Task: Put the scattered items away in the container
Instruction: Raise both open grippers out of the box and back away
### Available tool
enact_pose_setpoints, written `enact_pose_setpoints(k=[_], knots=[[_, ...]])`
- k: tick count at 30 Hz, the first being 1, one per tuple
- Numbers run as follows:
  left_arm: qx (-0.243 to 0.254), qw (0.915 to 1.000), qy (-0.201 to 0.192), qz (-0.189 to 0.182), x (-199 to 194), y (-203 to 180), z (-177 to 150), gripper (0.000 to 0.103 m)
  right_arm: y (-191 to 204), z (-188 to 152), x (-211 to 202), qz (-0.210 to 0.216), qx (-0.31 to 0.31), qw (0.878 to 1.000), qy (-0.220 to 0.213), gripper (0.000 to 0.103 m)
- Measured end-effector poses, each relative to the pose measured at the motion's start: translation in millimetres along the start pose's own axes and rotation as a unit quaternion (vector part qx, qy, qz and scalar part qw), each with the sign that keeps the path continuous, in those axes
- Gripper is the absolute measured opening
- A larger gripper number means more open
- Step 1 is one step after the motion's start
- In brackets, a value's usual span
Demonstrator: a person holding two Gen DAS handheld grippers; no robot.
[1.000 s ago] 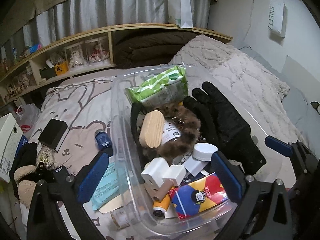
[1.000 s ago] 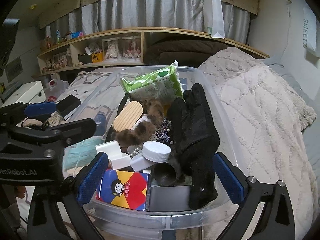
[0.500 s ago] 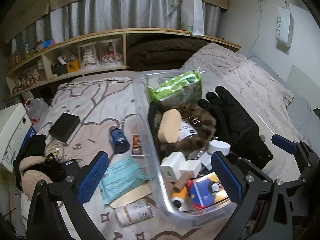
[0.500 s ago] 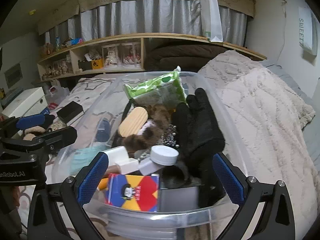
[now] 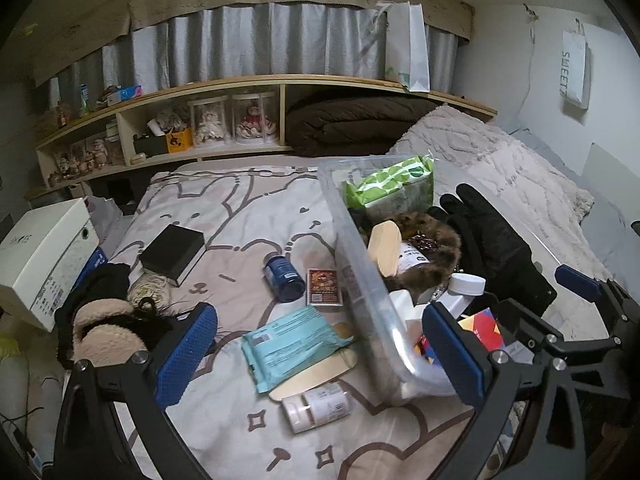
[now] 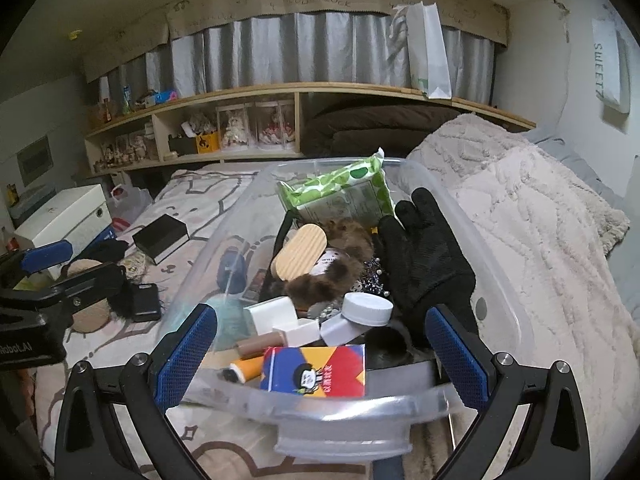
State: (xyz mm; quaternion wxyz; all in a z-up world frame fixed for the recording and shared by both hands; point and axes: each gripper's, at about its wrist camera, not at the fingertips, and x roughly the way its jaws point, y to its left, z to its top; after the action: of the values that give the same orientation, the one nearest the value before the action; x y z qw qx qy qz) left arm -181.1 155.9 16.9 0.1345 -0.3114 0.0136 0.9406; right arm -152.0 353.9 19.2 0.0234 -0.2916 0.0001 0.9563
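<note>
A clear plastic bin [image 5: 352,248] [image 6: 496,264] sits on the bed, holding a green wipes pack [image 6: 340,196], a black glove [image 6: 424,256], a wooden brush [image 6: 298,256], a colourful box [image 6: 314,368] and small bottles. Left of the bin, loose on the sheet, lie a teal packet [image 5: 292,344], a white bottle [image 5: 318,406], a blue jar [image 5: 284,278], a small card box [image 5: 324,286], a wooden stick [image 5: 316,372] and a black box [image 5: 172,248]. My left gripper [image 5: 320,360] is open above the teal packet. My right gripper [image 6: 322,354] is open at the bin's near rim.
Earmuffs and dark clothing [image 5: 104,324] lie at the bed's left edge beside a white box [image 5: 44,256]. A fluffy blanket [image 6: 540,240] covers the right side. A wooden shelf [image 5: 200,120] with figurines runs behind the bed.
My left gripper has swung left, off the bin and over the loose items on the sheet. My right gripper has pulled back slightly and stays in front of the bin.
</note>
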Motion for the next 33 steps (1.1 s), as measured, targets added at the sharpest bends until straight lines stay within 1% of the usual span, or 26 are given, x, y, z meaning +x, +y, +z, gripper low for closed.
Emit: enact_pose_setpoints(k=[4,11,15,19,22,33], knots=[[0.012,0.9998,-0.011,0.01,-14.8,6.9,-7.2,0.103,6.7,-9.5,-12.5,-0.006,0.005,1.0,0.001,0.103],[0.035,0.999,-0.022,0.016,-41.6,9.2,-27.4,0.103,16.0,-23.6,-41.0,-0.003,0.007,1.0,-0.007,0.103],[0.019,0.9996,-0.022,0.006,-55.8,16.3,-35.3,0.103,25.1,-28.6,-57.2,-0.003,0.0,1.0,-0.011,0.103],[0.01,0.9994,-0.028,0.015,-69.8,25.0,-42.6,0.103,34.4,-33.0,-71.3,-0.006,-0.011,1.0,-0.014,0.103],[-0.002,0.9994,-0.03,0.015,-80.2,32.5,-48.8,0.103,39.6,-34.8,-81.1,-0.007,-0.015,1.0,-0.016,0.103],[-0.009,0.9989,-0.037,0.027,-115.9,51.6,-68.1,0.103,59.7,-38.9,-115.7,-0.008,-0.02,0.999,-0.032,0.103]])
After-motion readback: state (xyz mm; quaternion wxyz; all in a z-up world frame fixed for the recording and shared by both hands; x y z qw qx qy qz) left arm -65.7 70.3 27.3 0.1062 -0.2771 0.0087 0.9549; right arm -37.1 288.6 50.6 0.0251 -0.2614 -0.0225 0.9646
